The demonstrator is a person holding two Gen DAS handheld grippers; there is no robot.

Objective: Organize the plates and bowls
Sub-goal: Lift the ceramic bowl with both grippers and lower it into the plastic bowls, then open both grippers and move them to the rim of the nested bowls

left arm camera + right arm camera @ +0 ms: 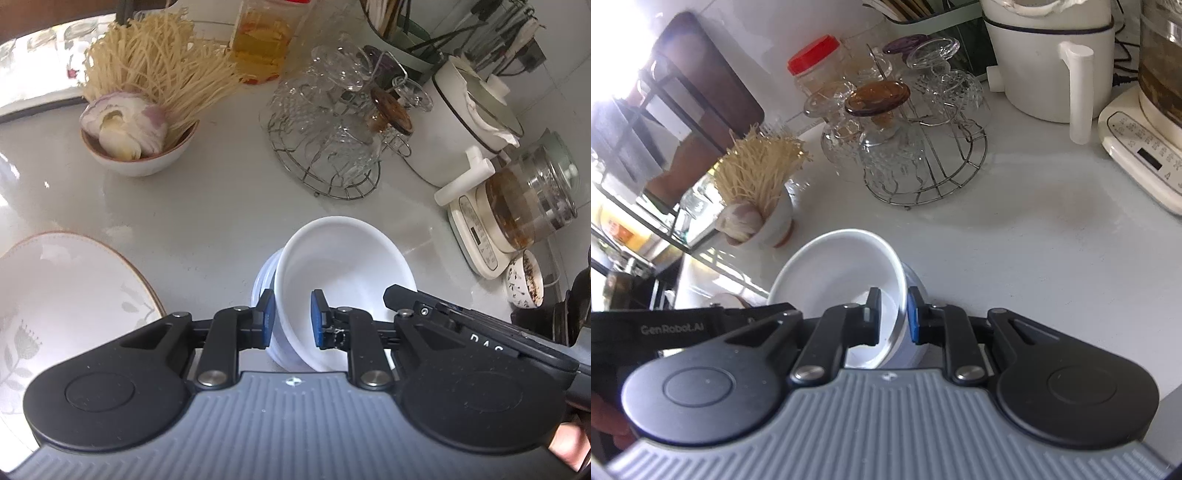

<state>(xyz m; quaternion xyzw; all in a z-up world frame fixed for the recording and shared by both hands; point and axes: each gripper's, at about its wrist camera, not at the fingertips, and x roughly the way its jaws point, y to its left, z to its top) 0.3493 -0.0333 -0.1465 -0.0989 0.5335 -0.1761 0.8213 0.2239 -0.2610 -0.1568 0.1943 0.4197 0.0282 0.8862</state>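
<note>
On the worktop (207, 206), white bowl (343, 266) was gripped at opposite rims by left hand-held gripper (291, 317) and right hand-held gripper (892, 317); floral plate (66, 288) was left unsorted.

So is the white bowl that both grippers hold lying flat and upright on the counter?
No, the white bowl is tipped on its side, with its opening facing sideways above the counter.

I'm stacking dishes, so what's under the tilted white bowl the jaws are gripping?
The white bowl sits tilted in a second white bowl, only partly visible beneath it. Whether more are stacked below is hidden.
</note>
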